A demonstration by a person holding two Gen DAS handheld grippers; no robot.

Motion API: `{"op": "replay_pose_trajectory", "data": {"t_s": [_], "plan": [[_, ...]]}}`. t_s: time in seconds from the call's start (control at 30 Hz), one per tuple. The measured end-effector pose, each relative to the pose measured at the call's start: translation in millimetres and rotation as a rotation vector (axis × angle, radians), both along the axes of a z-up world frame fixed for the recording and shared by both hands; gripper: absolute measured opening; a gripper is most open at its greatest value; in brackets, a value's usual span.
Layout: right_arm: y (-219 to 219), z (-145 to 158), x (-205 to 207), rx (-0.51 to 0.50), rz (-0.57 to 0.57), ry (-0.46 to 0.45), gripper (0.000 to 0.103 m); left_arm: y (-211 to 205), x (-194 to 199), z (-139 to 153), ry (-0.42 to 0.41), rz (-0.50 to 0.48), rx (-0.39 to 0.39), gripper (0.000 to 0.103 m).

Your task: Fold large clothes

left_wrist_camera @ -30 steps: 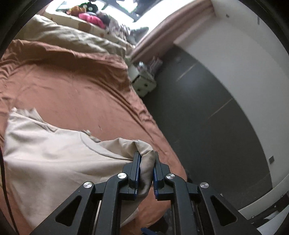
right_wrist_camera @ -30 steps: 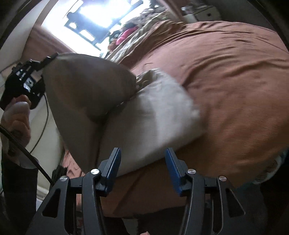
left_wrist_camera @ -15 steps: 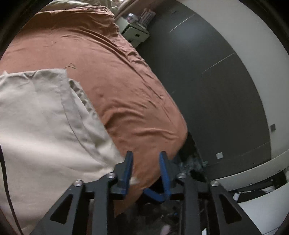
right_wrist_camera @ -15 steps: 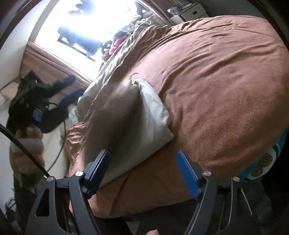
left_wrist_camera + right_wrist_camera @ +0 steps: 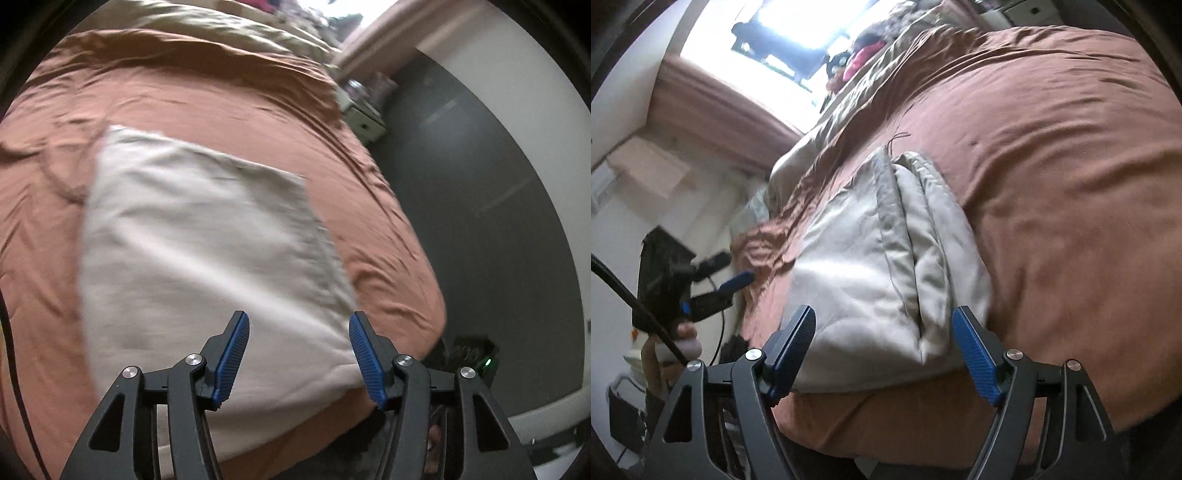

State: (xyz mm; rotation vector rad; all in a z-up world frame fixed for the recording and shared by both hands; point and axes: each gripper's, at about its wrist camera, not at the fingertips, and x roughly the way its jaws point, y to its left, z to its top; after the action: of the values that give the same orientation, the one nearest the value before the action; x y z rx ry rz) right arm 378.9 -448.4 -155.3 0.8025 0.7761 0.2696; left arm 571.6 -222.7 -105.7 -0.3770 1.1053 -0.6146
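Rust-brown bed (image 5: 229, 99): one folded beige garment (image 5: 207, 258). Left gripper (image 5: 295, 354) jaws opening, empty; right gripper (image 5: 882, 350) jaws wide, empty.

Folded beige garment (image 5: 882, 258) lying on the rust-brown bed (image 5: 1052, 166). Right hand-held gripper (image 5: 884, 350) poised over its near edge, pads apart, gripping nothing. Left hand-held gripper (image 5: 733, 271) at far left, opening.

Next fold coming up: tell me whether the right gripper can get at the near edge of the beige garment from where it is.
Probably yes. The right gripper stands open just short of the folded beige garment on the brown bedspread, with nothing between them.
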Motion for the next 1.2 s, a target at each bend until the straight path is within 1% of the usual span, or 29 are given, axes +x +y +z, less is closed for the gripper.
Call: {"op": "replay_pose_trajectory", "data": {"t_s": [0.1,0.17,0.27,0.33,0.4,0.57,0.77,0.8,0.83,0.87,0.9,0.93,0.97,1.03,1.1,1.2], "plan": [[-2.1,0.8,31.7,-0.060,0.033,0.032,0.069,34.5,-0.5,-12.9,0.020,0.070,-0.006,0.058],[-2.6,1.2,49.2,-0.070,0.059,0.049,0.068,53.9,-2.3,-19.2,0.025,0.114,0.004,0.058],[-2.9,1.7,76.7,-0.074,0.086,0.077,0.064,82.2,-5.0,-38.4,0.051,0.185,0.021,0.058],[-4.1,0.5,93.9,-0.048,0.108,0.089,0.055,94.4,-6.1,-54.2,0.085,0.218,0.021,0.058],[-6.6,-1.4,107.4,-0.028,0.126,0.096,0.052,101.4,-7.7,-65.2,0.112,0.232,0.027,0.058],[-12.6,-7.9,146.5,-0.005,0.179,0.121,0.052,109.2,-9.2,-86.1,0.148,0.247,0.028,0.058],[-14.4,-16.8,196.1,-0.006,0.251,0.163,0.051,98.9,-4.9,-99.7,0.169,0.230,0.056,0.058],[-13.2,-18.2,202.5,-0.016,0.255,0.176,0.049,96.4,-3.4,-102.2,0.170,0.229,0.062,0.058],[-12.0,-18.6,210.8,-0.035,0.260,0.187,0.043,95.5,-3.0,-103.0,0.170,0.227,0.064,0.058],[-10.6,-18.6,214.1,-0.049,0.263,0.194,0.042,93.6,-2.2,-104.4,0.172,0.227,0.067,0.058],[-10.2,-17.9,220.1,-0.059,0.263,0.198,0.038,92.3,-0.5,-104.5,0.175,0.229,0.066,0.058],[-10.0,-16.6,225.0,-0.066,0.258,0.198,0.029,91.0,0.7,-104.4,0.181,0.229,0.062,0.058],[-9.9,-15.2,228.6,-0.064,0.254,0.195,0.024,89.8,1.0,-103.3,0.182,0.228,0.063,0.058],[-8.9,-12.9,230.7,-0.049,0.239,0.179,0.008,85.0,1.2,-98.9,0.179,0.216,0.078,0.058],[-4.2,-8.6,227.7,-0.073,0.223,0.158,0.004,81.8,-1.2,-95.9,0.172,0.205,0.089,0.058],[1.0,3.1,218.1,-0.145,0.211,0.121,0.002,78.9,-4.3,-92.2,0.160,0.189,0.097,0.058]]}}
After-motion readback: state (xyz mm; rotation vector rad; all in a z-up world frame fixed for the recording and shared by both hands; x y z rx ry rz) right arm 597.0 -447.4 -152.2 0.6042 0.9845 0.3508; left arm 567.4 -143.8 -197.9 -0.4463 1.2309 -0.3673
